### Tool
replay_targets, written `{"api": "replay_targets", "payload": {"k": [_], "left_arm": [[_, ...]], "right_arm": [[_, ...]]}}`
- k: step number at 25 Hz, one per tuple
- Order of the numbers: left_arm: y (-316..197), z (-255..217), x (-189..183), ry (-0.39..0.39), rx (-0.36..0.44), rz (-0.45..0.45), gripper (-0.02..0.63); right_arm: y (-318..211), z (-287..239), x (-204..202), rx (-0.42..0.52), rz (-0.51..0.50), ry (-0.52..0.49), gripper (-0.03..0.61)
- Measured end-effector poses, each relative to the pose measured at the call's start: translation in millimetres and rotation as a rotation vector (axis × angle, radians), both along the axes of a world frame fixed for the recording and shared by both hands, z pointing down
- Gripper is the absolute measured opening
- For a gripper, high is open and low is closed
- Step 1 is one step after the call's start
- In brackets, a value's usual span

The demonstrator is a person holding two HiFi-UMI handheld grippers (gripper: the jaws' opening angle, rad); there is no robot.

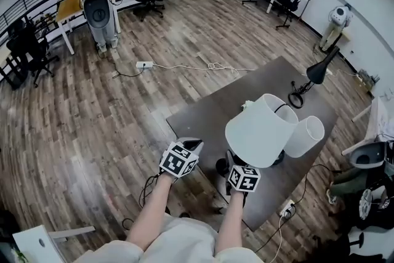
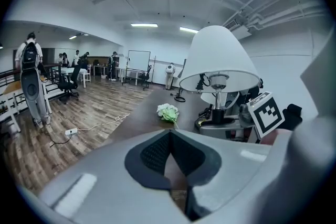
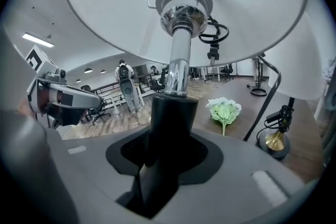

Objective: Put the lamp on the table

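Lamp point(image 1: 260, 130) (white conical shade, chrome stem, black lower column) was held upright in the right gripper point(image 3: 167, 139). The jaws were clamped on the black column low down, presumably so that the shade was left clear of the pads and the weight hung straight. It was held over the near part of the dark counter point(image 1: 203, 113); whether its base touched the surface could not be told.

Left gripper point(image 2: 169, 136) was positioned just beside it, jaws drawn together with nothing between them — apparently in reserve as a steadying aid.

Also listed on the counter:
- second white shade point(image 1: 306, 135), just behind the held lamp
- black desk lamp point(image 1: 317, 72), towards the far edge
- bunch of pale green flowers point(image 2: 168, 112)
- brass-coloured lamp foot point(image 3: 275, 142)

Bare counter surface was noted on the near side and judged enough for the base to be set down. The task was judged not yet finished, since the clamp had not been released.
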State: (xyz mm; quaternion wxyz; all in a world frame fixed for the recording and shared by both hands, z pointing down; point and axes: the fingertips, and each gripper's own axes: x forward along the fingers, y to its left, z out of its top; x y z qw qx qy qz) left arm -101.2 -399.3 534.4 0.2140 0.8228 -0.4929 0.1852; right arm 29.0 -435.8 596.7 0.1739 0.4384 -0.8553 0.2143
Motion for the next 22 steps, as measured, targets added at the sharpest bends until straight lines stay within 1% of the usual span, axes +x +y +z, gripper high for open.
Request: {"api": "replay_targets", "payload": {"k": [2,3,5,6,9,11,14,17,20,22], "left_arm": [[-5.4,7.9,-8.7,-0.008,-0.012,0.009,0.001],[-8.6,12.2,-12.0,0.003,-0.021,0.013,0.001],[-19.8,18.1,-21.7,0.054,-0.035,0.017,0.001],[-26.7,19.8,-28.5,0.082,-0.04,0.014,0.001],[-36.9,31.9,-43.3,0.141,-0.063,0.012,0.001],[-41.2,44.6,-55.1,0.172,-0.078,0.013,0.001],[-55.6,57.1,-79.8,0.211,-0.099,0.009,0.001],[-69.8,69.8,-87.1,0.218,-0.138,0.032,0.001],[-70.5,87.2,-84.4,0.218,-0.19,0.067,0.001],[-68.0,99.9,-87.1,0.217,-0.221,0.106,0.001]], "right_arm": [[-6.1,1.0,-8.8,-0.004,0.005,-0.023,0.166],[-7.9,2.1,-13.7,-0.015,0.001,-0.048,0.165],[-14.2,4.6,-25.0,-0.043,0.0,-0.097,0.166],[-19.4,6.3,-29.8,-0.055,0.008,-0.106,0.167],[-32.5,18.7,-31.9,-0.071,0.051,-0.058,0.167],[-43.8,31.6,-36.6,-0.06,0.076,-0.017,0.167],[-69.6,47.2,-57.0,-0.032,0.104,0.024,0.165],[-93.3,65.7,-68.9,-0.022,0.145,0.059,0.164],[-103.1,86.3,-73.8,-0.012,0.18,0.079,0.164],[-110.5,96.7,-82.3,0.015,0.204,0.081,0.164]]}}
